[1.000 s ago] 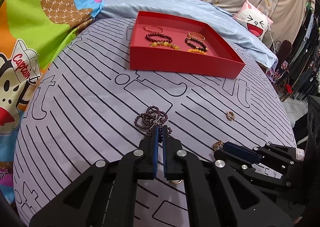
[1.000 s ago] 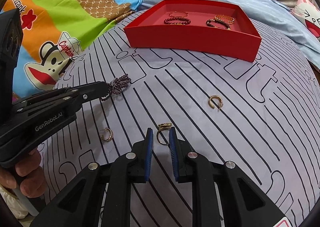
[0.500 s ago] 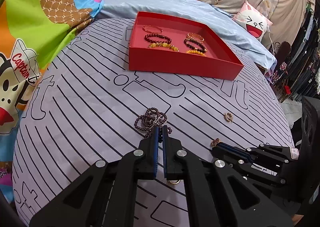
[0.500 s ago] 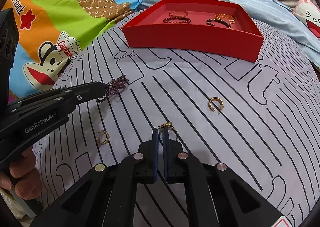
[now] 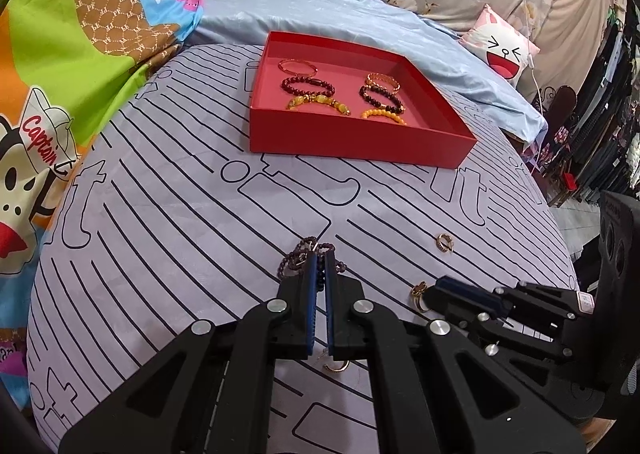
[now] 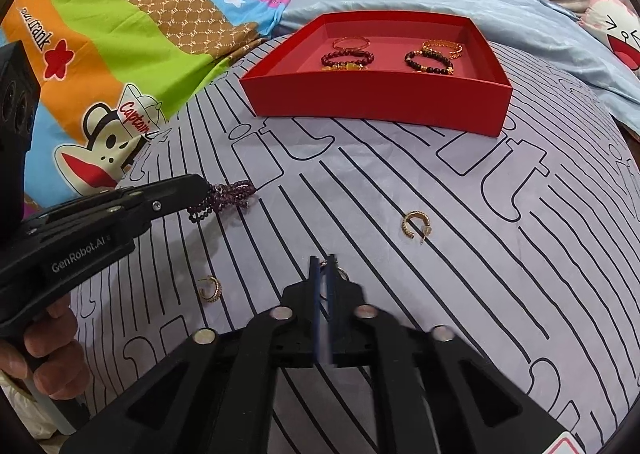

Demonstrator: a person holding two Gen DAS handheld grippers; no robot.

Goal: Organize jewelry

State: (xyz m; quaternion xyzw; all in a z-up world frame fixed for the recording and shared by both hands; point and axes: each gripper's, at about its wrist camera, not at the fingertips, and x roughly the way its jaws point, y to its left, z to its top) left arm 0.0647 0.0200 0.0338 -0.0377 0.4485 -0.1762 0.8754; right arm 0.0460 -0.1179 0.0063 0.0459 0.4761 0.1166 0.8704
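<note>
My left gripper (image 5: 319,258) is shut on a dark purple bead bracelet (image 5: 298,258), seen too in the right wrist view (image 6: 224,201). My right gripper (image 6: 323,268) is shut on a small gold ring (image 6: 338,273), also visible at its tips in the left wrist view (image 5: 419,292). A red tray (image 5: 352,137) at the far side holds several bead and gold bracelets (image 5: 308,85). It also shows in the right wrist view (image 6: 376,101). Two gold hoop earrings lie loose on the striped sheet, one (image 6: 416,222) ahead right and one (image 6: 211,288) left of my right gripper.
The surface is a rounded, lavender striped sheet (image 5: 160,213) on a bed. A colourful cartoon blanket (image 6: 120,53) lies to the left, a blue pillow (image 5: 340,17) behind the tray. A person's hand (image 6: 44,354) holds the left gripper.
My right gripper has shut on the gold ring and lifted it slightly. My left gripper, still shut on the purple bracelet, has risen a little with it.
</note>
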